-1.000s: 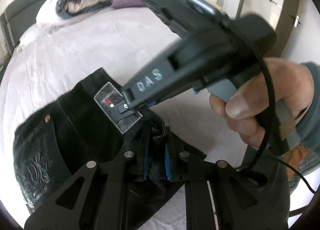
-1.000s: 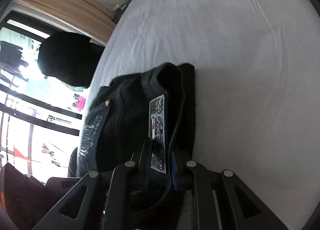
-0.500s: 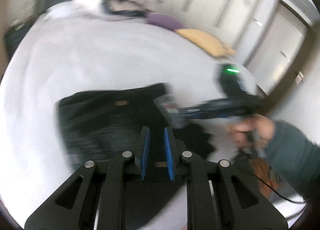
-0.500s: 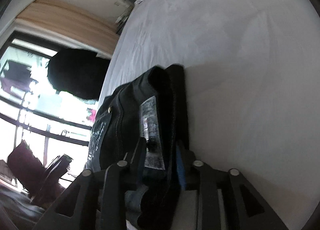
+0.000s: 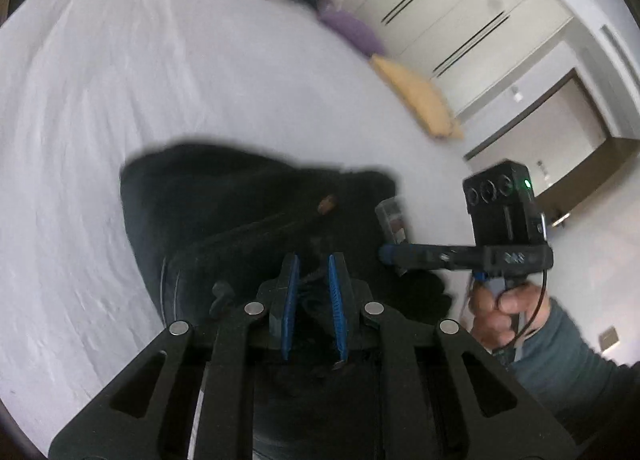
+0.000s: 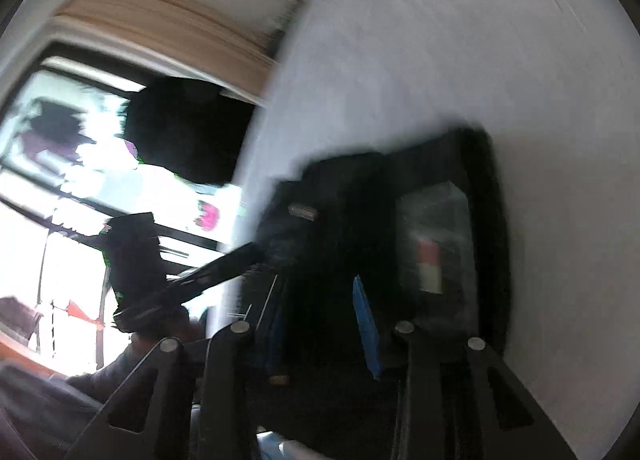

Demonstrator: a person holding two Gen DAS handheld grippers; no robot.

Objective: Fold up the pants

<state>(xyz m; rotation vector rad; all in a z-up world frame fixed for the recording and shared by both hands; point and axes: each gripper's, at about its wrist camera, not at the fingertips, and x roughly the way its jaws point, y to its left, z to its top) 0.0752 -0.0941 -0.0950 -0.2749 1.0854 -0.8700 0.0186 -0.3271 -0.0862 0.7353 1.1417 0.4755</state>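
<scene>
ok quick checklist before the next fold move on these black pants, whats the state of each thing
1. Left gripper clamped on the pants: ok, dark cloth bunches between its blue pads.
2. Right gripper holding cloth: cannot tell, the jaws have just been closing with dark cloth between them, but blur hides the contact.
3. The two grippers apart: ok, in the left wrist view the right one sits off to the side, by the waistband label.
4. Bed sheet bare beyond the pants: ok.
5. Yellow pillow out of the way: ok, at the far edge.
6. Pants lying flat: not ok, bunched near the grippers.
</scene>
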